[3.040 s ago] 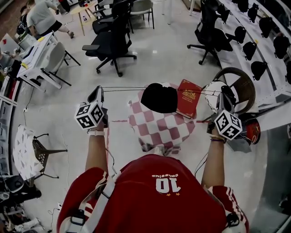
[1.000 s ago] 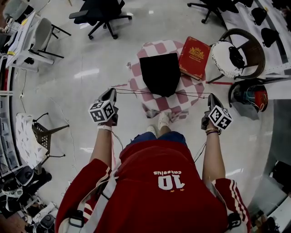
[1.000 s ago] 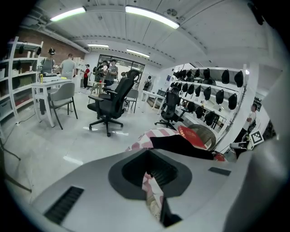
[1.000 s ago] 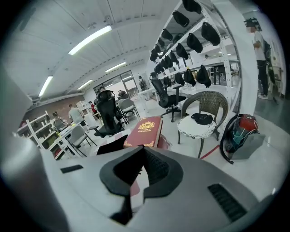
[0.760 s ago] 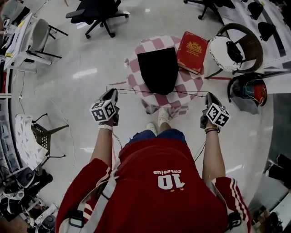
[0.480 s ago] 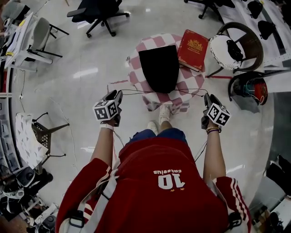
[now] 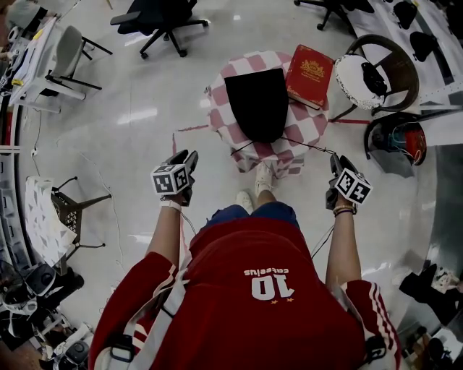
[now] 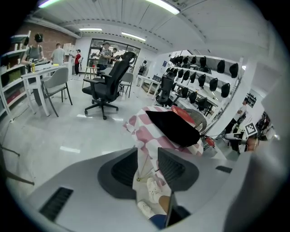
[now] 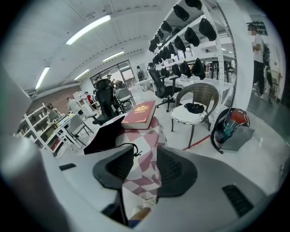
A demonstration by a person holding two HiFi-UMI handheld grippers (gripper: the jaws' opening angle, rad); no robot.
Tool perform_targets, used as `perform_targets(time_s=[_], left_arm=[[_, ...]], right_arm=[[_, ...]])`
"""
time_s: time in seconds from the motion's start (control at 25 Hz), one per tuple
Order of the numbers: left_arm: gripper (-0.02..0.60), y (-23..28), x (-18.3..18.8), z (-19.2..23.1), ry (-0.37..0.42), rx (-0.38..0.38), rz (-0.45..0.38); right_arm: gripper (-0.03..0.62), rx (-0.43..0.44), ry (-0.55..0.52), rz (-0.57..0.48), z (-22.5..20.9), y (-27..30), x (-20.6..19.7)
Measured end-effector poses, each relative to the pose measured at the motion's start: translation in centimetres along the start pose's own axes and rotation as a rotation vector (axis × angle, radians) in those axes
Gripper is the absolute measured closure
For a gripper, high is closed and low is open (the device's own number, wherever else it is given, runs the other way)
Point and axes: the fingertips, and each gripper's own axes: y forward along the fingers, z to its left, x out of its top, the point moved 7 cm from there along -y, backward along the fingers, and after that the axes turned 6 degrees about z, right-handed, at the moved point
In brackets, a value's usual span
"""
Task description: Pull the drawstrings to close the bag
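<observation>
A black drawstring bag (image 7: 257, 103) lies flat on the round table with the red-and-white checked cloth (image 7: 221, 97). Its two cords hang slack off the near edge, the left cord (image 7: 241, 148) short, the right cord (image 7: 311, 147) running toward my right gripper (image 7: 335, 162). My left gripper (image 7: 189, 157) is below and left of the table. Both pairs of jaws have just been opening. In the left gripper view a thin cord (image 8: 142, 166) shows in the gap of my left gripper (image 8: 147, 156), untouched. In the right gripper view the knotted cord (image 9: 131, 147) curls beside my right gripper (image 9: 145, 156), free of the pads.
A red book (image 7: 309, 71) lies on the table's right side. A wicker chair (image 7: 376, 69) and a dark bag with a red helmet (image 7: 396, 141) stand to the right. A black office chair (image 7: 163, 14) is beyond, a small dark stool (image 7: 69, 209) at left.
The cords, stretched taut between the two shut grippers a second ago, now hang slack. Both grippers have opened and sunk a little toward the person.
</observation>
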Motion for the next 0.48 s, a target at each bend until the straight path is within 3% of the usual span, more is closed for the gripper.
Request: perform_targets(time_s=[0.48], left_arm=[[0.437, -2.4, 0.1, 0.1, -0.027, -0.053, -0.08]], right_arm=[[0.447, 0.001, -0.019, -0.009, 1.0, -4.0, -1.3]])
